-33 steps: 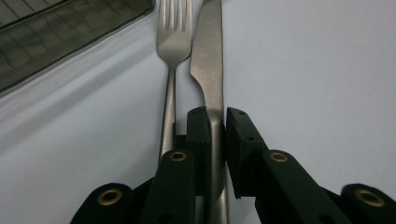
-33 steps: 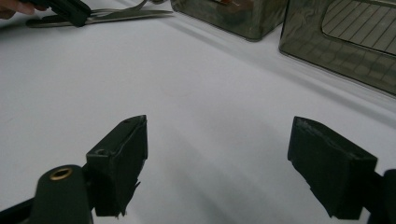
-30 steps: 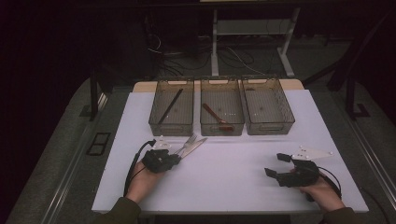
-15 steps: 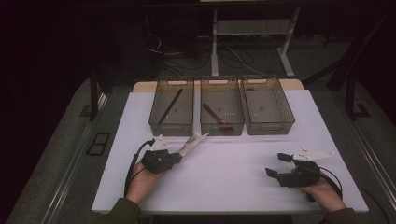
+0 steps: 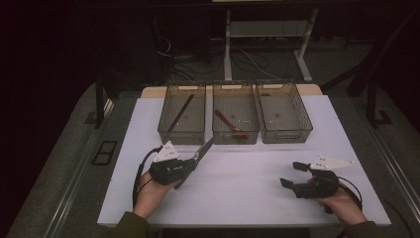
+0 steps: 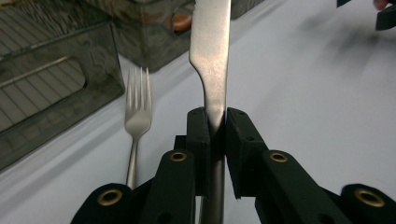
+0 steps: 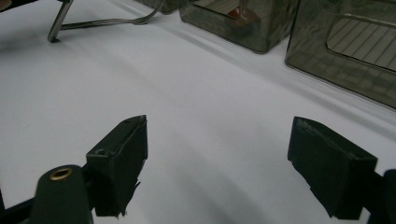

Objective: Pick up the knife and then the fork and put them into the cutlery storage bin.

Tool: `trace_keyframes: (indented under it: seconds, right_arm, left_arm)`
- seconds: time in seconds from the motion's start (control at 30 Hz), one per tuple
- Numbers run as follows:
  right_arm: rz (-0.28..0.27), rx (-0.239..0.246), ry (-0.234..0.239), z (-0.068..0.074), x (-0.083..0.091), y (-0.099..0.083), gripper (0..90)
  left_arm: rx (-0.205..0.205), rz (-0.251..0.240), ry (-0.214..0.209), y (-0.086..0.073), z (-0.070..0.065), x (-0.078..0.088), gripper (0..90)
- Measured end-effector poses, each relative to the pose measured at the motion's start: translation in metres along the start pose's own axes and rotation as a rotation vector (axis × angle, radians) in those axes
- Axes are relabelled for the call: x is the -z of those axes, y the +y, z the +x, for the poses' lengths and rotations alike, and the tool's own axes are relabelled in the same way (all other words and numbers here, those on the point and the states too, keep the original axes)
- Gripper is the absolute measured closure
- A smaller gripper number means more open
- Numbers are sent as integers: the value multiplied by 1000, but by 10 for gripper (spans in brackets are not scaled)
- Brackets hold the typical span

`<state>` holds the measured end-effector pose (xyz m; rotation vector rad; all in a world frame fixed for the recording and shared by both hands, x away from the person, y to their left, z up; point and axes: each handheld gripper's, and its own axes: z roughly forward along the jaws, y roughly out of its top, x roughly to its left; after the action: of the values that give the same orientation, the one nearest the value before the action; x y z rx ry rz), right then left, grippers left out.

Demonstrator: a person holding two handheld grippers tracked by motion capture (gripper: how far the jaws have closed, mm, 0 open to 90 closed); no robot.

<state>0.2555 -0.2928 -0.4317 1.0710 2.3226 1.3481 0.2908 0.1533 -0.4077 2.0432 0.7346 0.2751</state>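
My left gripper [image 5: 189,164] [image 6: 217,117] is shut on a steel table knife [image 5: 205,148] [image 6: 211,51]. The blade points toward the bins and the knife is held a little above the white table top [image 5: 247,203]. A steel fork [image 6: 137,109] [image 7: 109,21] lies flat on the table just beside the knife, tines toward the bins. My right gripper [image 5: 291,173] [image 7: 217,135] stands open low over the table at the right, nothing between its jaws.
Three smoky clear bins stand in a row at the back. The left bin [image 5: 163,124] holds a dark thin stick, the middle bin [image 5: 218,130] a red-brown utensil, and the right bin [image 5: 306,121] looks empty. Dark floor and desk legs lie beyond.
The left gripper has risen slightly with the knife in its jaws. The right gripper has stayed where it was.
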Motion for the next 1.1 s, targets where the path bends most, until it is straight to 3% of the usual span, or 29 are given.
trace_keyframes:
  seconds: [0.2,0.3,0.43,0.57,0.77,1.1]
  right_arm:
    - [-15,0,17,3,1,10,161]
    - [-26,-15,37,4,1,19,111]
    - [-35,-10,56,10,-7,34,116]
    - [-41,-20,65,16,-19,46,167]
    - [-83,-72,136,21,-38,68,336]
    - [-165,-75,197,33,-61,106,507]
  left_arm:
    - [6,-49,-18,6,-3,7,791]
    - [5,-68,-28,10,-5,8,791]
    - [1,-81,-31,16,-8,5,791]
    - [-2,-88,-29,22,-12,-4,791]
    - [-3,-97,-26,34,-20,-20,791]
    - [-12,-117,-27,51,-34,-45,790]
